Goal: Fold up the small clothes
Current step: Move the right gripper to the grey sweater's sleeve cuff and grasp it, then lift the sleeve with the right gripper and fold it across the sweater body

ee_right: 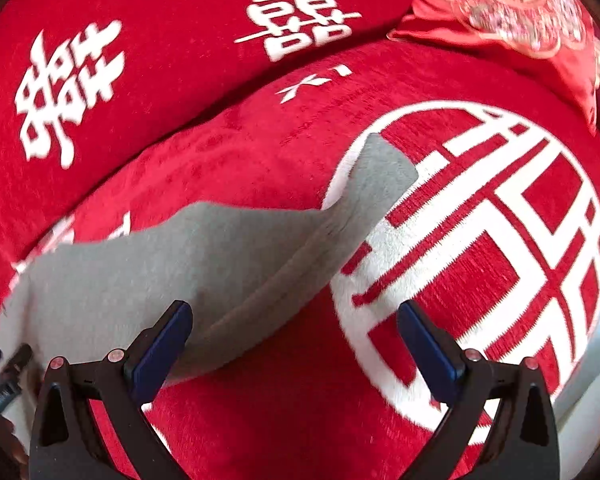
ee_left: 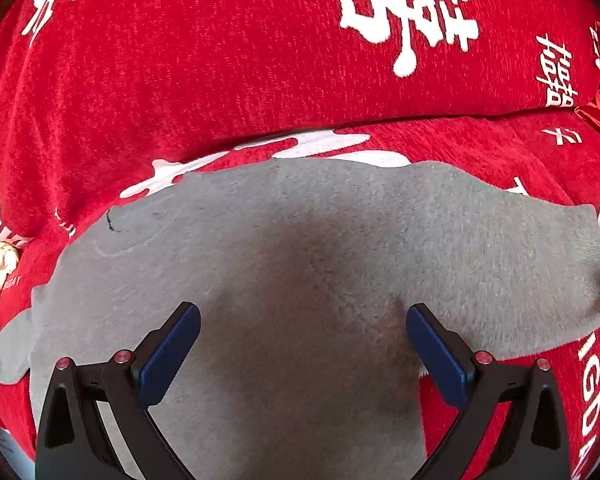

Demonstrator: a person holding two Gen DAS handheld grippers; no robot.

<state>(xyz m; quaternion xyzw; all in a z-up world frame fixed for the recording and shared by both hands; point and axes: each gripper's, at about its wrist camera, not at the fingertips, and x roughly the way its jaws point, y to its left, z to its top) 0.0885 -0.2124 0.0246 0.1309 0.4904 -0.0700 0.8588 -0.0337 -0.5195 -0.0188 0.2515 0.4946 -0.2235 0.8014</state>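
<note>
— Since both your tools hang released over the work, log the hazards first: item one, grey garment [ee_left: 300,248], laid flat on the red cover [ee_left: 220,80] of the seat; left gripper [ee_left: 302,350] directly above its middle, jaws spread wide, nothing between them; right gripper [ee_right: 294,346] likewise spread and holding nothing, poised over the garment's [ee_right: 160,264] right-hand edge.

— And the risk, as you judge it?

— Likely two; the cover is a soft plush, so if you pinch low you may gather the red pile together with the grey cloth and drag both; and the doubled edge nearest your right tool sits slightly lifted, so a grab at one layer only would probably skew the fold.

— Orientation of the item?

— Long axis runs left to right across the seat, roughly parallel to the back cushion [ee_right: 140,40]; in the right view a narrow tab [ee_right: 384,172] points up and away toward the large white emblem [ee_right: 500,240], lying partly upon it; the far left end tapers off near the seat's edge; which end is the waist or the neck, you cannot tell.
</note>
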